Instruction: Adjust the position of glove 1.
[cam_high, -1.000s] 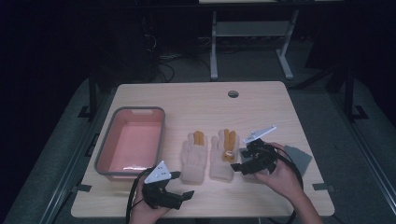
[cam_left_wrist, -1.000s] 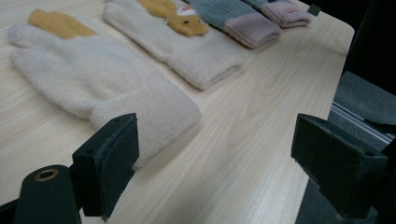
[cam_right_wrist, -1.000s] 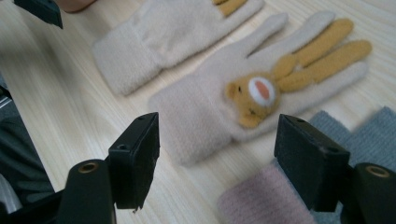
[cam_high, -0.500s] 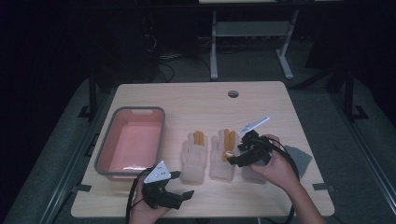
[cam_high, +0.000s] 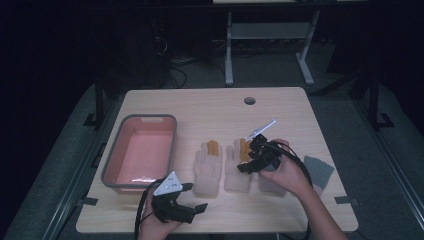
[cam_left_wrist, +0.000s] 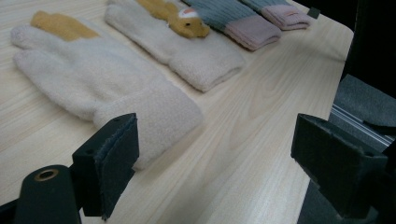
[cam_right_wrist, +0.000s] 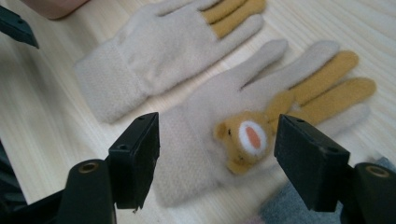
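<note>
Two cream gloves (cam_high: 222, 165) lie side by side mid-worktop (cam_high: 210, 107) in the high view, a pink tub (cam_high: 141, 150) to their left; my right hand-held gripper (cam_high: 246, 165) hovers over the right glove. Left gripper view: my left hand-held gripper (cam_left_wrist: 215, 154), jaws spread, faces a cuff. Right gripper view: spread jaws bracket the bear glove (cam_right_wrist: 233, 135).

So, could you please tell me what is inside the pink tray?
The pink tray looks empty in the high view: just its bare pink floor with a light glare. The strip of floor behind its near wall is hidden.
</note>
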